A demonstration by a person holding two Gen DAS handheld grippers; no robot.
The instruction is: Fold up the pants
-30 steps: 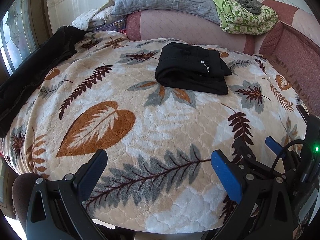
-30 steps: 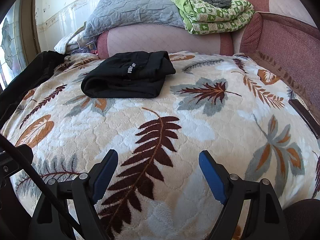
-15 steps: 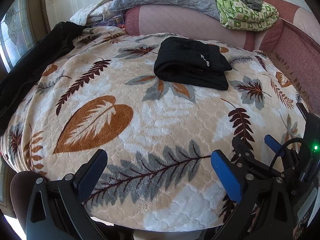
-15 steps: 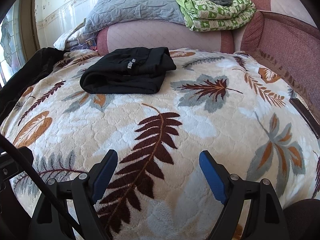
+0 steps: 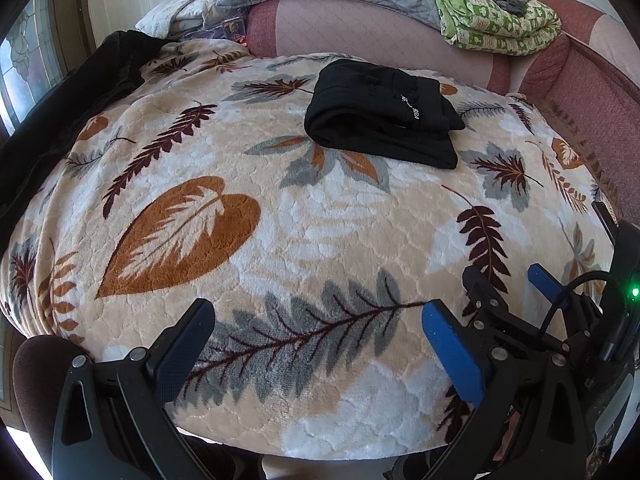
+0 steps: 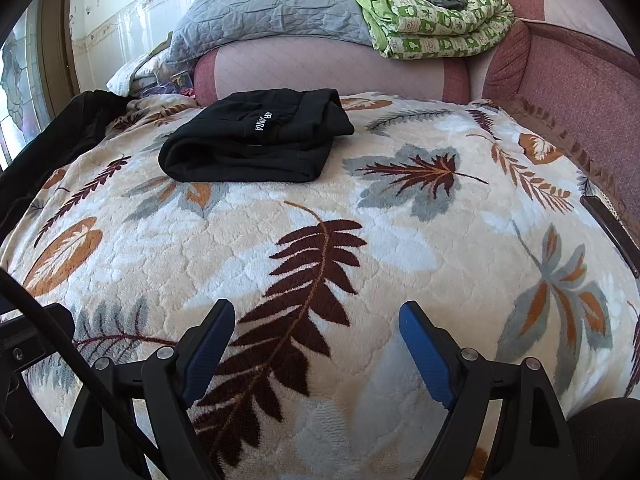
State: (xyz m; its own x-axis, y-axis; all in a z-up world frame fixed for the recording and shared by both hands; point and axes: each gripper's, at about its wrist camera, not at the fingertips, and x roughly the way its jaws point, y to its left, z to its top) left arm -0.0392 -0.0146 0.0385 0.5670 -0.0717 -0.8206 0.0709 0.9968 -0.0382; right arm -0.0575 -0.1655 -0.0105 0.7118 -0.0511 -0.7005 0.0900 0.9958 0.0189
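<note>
- My left tongs (image 5: 316, 326) hang wide open over the near edge of the blanket (image 5: 320, 240), nothing between the blue pads.
- My right tongs (image 6: 316, 326) are just as wide open and empty, low over a brown fern leaf in the print.
- The pants (image 6: 256, 140) lie folded in a black bundle on the far part of the blanket, well apart from both tongs, white lettering on top.
- Behind them runs the pink headboard (image 6: 332, 72), with a grey quilt (image 6: 272, 8) and a green quilt (image 6: 440, 28) piled on it.
- A dark garment (image 5: 52, 116) lies along the blanket's left edge.
</note>
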